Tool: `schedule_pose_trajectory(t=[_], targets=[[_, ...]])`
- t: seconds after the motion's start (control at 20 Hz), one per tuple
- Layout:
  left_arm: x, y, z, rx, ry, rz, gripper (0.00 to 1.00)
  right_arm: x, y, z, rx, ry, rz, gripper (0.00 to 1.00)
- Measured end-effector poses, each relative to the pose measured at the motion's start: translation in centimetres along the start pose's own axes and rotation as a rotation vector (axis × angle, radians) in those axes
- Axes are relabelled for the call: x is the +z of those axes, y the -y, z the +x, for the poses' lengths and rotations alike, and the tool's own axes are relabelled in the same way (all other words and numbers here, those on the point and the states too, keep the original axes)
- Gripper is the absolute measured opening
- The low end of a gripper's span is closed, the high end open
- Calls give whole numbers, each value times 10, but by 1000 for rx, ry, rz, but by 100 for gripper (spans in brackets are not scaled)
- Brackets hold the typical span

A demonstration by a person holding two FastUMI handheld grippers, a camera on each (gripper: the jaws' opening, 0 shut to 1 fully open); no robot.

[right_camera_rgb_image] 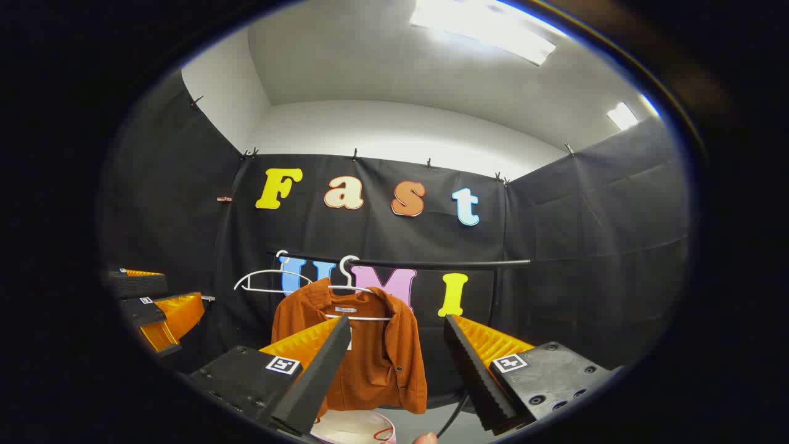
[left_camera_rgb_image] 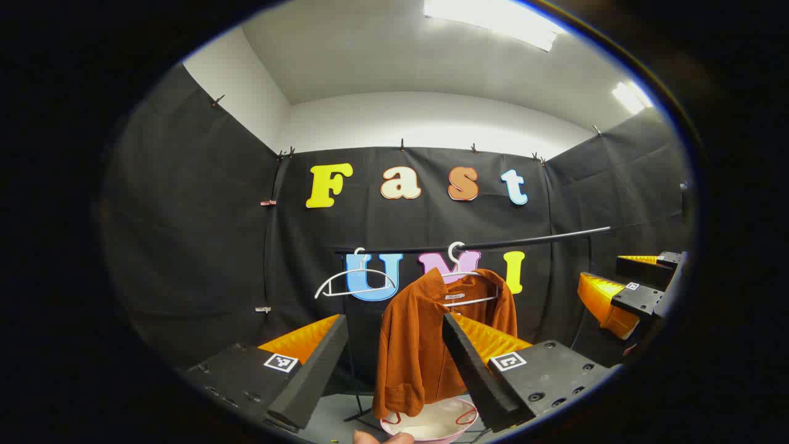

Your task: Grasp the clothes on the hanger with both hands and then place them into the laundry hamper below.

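- While the rust shirt (left_camera_rgb_image: 431, 333) hangs on its white hanger (left_camera_rgb_image: 459, 271), both tongs, left (left_camera_rgb_image: 394, 345) and right (right_camera_rgb_image: 394, 345), are spread wide, short of it.
- The pale hamper (left_camera_rgb_image: 431, 425) sits just below the shirt.

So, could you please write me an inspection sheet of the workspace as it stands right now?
Surface: grey floor under the rail.
Job's things: rust-orange shirt hangs on a white hanger on the black rail; pale laundry hamper sits below it.
Clutter: a second, bare white hanger on the rail.
Grippers: left gripper open, short of the shirt; right gripper open, also short of it.
Cables: a dark line runs down near the hamper; cable or stand leg, cannot tell.
Surroundings: black cloth walls, white ceiling with lit panels.
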State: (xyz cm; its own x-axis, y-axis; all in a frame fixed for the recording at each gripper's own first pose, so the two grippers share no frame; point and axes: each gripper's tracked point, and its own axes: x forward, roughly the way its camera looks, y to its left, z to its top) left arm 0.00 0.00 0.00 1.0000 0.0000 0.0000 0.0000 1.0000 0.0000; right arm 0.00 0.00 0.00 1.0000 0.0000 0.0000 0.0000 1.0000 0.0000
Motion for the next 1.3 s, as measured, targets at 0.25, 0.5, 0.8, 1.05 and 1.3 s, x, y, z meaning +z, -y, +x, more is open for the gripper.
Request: schedule_pose_trajectory(t=[0.25, 0.5, 0.8, 1.05, 1.3], targets=[[-2, -3, 3, 0, 4, 15, 98, 0, -4, 1, 0, -7, -6, 97], [-3, -3, 3, -7, 9, 20, 97, 2, -4, 0, -12, -5, -9, 97], [-1, -3, 2, -13, 14, 30, 97, 4, -3, 2, -23, -4, -2, 97], [-5, 2, 3, -30, 4, 41, 98, 2, -5, 1, -29, -9, 13, 97], [-17, 17, 14, -73, -19, 51, 98, -3, -3, 4, -42, -26, 8, 97]])
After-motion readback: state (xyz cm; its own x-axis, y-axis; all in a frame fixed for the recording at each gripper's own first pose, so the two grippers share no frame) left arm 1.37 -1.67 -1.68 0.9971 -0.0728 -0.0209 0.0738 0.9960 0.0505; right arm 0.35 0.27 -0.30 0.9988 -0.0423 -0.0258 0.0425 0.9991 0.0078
